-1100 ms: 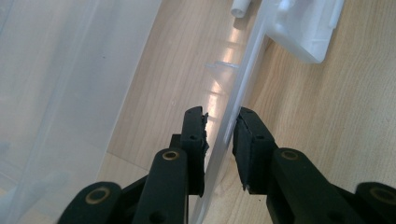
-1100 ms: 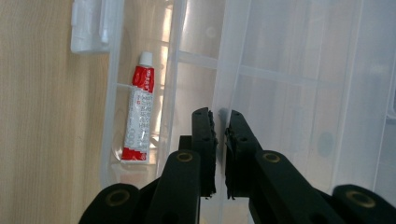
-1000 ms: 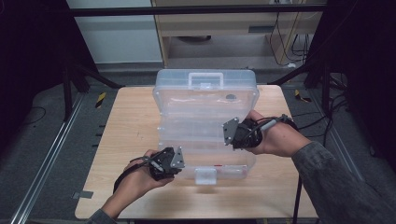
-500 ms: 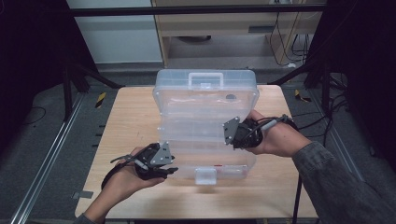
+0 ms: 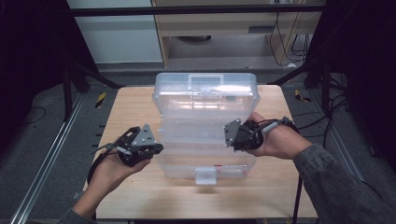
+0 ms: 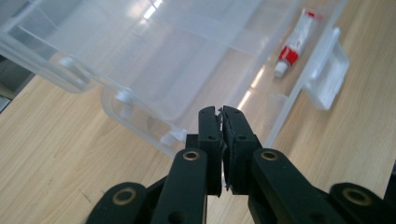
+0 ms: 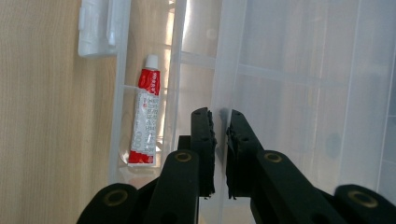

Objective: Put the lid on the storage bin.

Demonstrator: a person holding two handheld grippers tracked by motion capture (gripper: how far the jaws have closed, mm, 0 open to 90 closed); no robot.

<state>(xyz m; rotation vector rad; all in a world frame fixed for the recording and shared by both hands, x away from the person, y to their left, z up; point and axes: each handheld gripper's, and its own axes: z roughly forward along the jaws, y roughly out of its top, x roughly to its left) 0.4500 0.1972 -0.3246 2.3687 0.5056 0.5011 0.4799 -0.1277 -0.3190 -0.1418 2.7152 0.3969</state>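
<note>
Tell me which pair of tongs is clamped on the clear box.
The right tongs: a clear wall of the box stands between their shut jaws. The left tongs have just closed on nothing, beside the box's left edge.

Left gripper [image 6: 221, 112], fingers together, above clear organizer box [image 6: 154, 60] holding red-white tube [image 6: 294, 44].

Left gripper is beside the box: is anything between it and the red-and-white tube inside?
Yes. The clear box puts its near side wall and a compartment divider between the left gripper, shut and empty, and the tube. Whether a clear cover also lies over the tube, I cannot tell.
</note>
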